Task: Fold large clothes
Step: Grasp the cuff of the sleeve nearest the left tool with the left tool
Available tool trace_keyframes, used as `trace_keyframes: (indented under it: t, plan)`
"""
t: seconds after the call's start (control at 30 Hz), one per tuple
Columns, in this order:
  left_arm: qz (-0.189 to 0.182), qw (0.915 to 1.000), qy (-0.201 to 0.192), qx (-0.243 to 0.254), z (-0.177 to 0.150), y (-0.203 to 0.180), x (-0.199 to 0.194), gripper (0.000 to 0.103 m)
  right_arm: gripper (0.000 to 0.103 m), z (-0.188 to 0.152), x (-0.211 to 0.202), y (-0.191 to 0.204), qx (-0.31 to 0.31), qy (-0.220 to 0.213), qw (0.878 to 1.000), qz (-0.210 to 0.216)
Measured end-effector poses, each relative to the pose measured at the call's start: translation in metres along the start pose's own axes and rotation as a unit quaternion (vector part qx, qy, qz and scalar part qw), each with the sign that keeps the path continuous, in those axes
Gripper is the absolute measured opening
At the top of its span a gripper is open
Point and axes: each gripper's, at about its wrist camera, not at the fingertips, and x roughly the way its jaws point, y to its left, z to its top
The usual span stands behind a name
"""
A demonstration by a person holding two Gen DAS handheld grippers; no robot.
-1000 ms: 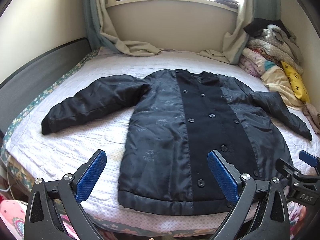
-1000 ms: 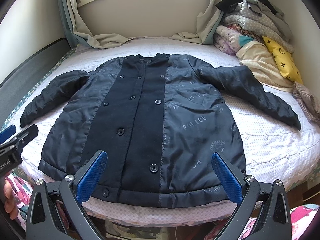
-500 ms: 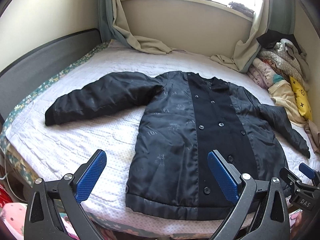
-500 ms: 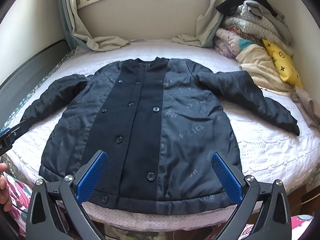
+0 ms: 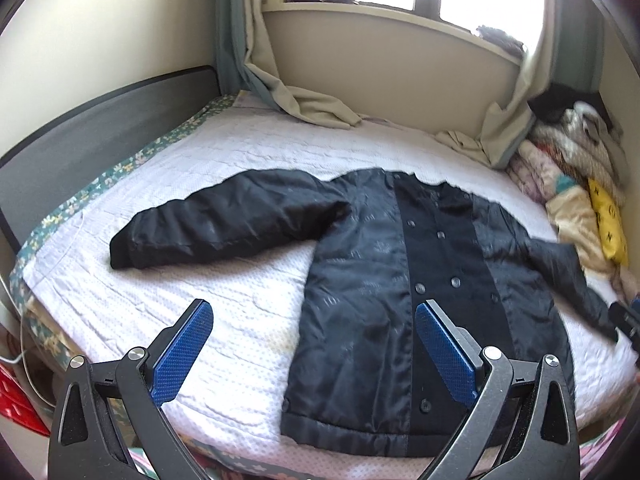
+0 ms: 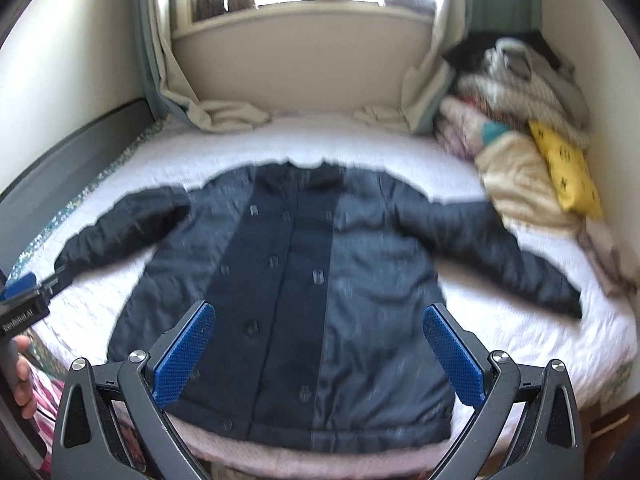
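Dark coat (image 5: 404, 280) spread flat on the bed (image 5: 200, 184), front up — both grippers held off it.

The coat lies buttoned with sleeves out to each side, collar toward the window sill (image 5: 380, 24), hem at the bed's near edge. The left gripper (image 5: 314, 350) hangs above the hem's left part, its blue pads (image 5: 182, 354) wide apart and holding nothing. The right gripper (image 6: 320, 354) — picture blurred, seemingly over the hem's middle — also stands spread and empty. A clothes pile (image 6: 520, 120) sits right of the coat.
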Motion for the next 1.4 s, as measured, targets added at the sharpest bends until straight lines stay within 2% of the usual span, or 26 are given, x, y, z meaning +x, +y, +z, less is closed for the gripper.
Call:
trace_keyframes:
  t: [0.07, 0.17, 0.23, 0.33, 0.43, 0.5, 0.57, 0.6, 0.7, 0.73, 0.77, 0.83, 0.93, 1.1, 1.2, 1.33, 1.4]
  plan:
    - [0.005, 0.9999, 0.001, -0.013, 0.012, 0.011, 0.002, 0.102, 0.103, 0.022, -0.002, 0.001, -0.006, -0.01, 1.0, 0.007]
    - [0.025, 0.9993, -0.007, -0.028, 0.036, 0.027, 0.004, 0.102, 0.103, 0.053, 0.0, 0.0, -0.007, -0.026, 0.999, 0.039]
    - [0.044, 0.9982, -0.011, -0.038, 0.056, 0.041, 0.01, 0.102, 0.103, 0.071, 0.004, 0.002, -0.012, -0.043, 0.998, 0.041]
    - [0.049, 0.9971, 0.01, -0.057, 0.077, 0.061, 0.03, 0.102, 0.103, 0.091, 0.019, 0.002, -0.019, -0.065, 0.997, 0.034]
    - [0.035, 0.9935, 0.043, -0.1, 0.089, 0.09, 0.061, 0.102, 0.103, 0.098, 0.04, -0.007, -0.007, -0.076, 0.997, 0.022]
    - [0.029, 0.9888, 0.06, -0.134, 0.088, 0.113, 0.084, 0.102, 0.103, 0.091, 0.059, -0.016, 0.002, -0.069, 0.997, 0.018]
    - [0.035, 0.9843, 0.068, -0.159, 0.081, 0.133, 0.101, 0.101, 0.103, 0.085, 0.083, -0.021, -0.005, -0.02, 0.999, 0.028]
    - [0.035, 0.9802, 0.081, -0.177, 0.076, 0.144, 0.11, 0.1, 0.103, 0.083, 0.093, -0.023, -0.004, 0.001, 0.999, 0.035]
    - [-0.012, 0.9544, 0.11, -0.277, 0.058, 0.183, 0.135, 0.099, 0.103, 0.083, 0.108, -0.03, 0.014, 0.017, 0.998, 0.06]
    - [-0.04, 0.9365, 0.118, -0.328, 0.049, 0.199, 0.143, 0.097, 0.103, 0.083, 0.111, -0.032, 0.021, 0.02, 0.997, 0.071]
    - [-0.062, 0.9248, 0.117, -0.357, 0.042, 0.207, 0.148, 0.095, 0.103, 0.082, 0.114, -0.034, 0.027, 0.023, 0.997, 0.074]
    - [-0.079, 0.9066, 0.116, -0.398, 0.03, 0.223, 0.159, 0.094, 0.103, 0.079, 0.119, -0.036, 0.031, 0.03, 0.996, 0.072]
    - [-0.089, 0.8855, 0.116, -0.441, 0.016, 0.238, 0.174, 0.09, 0.103, 0.078, 0.132, -0.035, 0.042, 0.049, 0.994, 0.086]
    - [-0.08, 0.8642, 0.115, -0.483, 0.005, 0.258, 0.193, 0.085, 0.103, 0.074, 0.144, -0.026, 0.038, 0.067, 0.993, 0.092]
    - [-0.06, 0.8588, 0.111, -0.497, 0.005, 0.265, 0.205, 0.085, 0.103, 0.072, 0.151, -0.023, 0.034, 0.076, 0.992, 0.093]
    - [-0.043, 0.8442, 0.115, -0.522, 0.003, 0.276, 0.222, 0.08, 0.103, 0.069, 0.16, -0.022, 0.036, 0.088, 0.991, 0.095]
    - [-0.033, 0.8451, 0.099, -0.524, 0.011, 0.284, 0.224, 0.073, 0.103, 0.069, 0.162, -0.022, 0.036, 0.091, 0.991, 0.095]
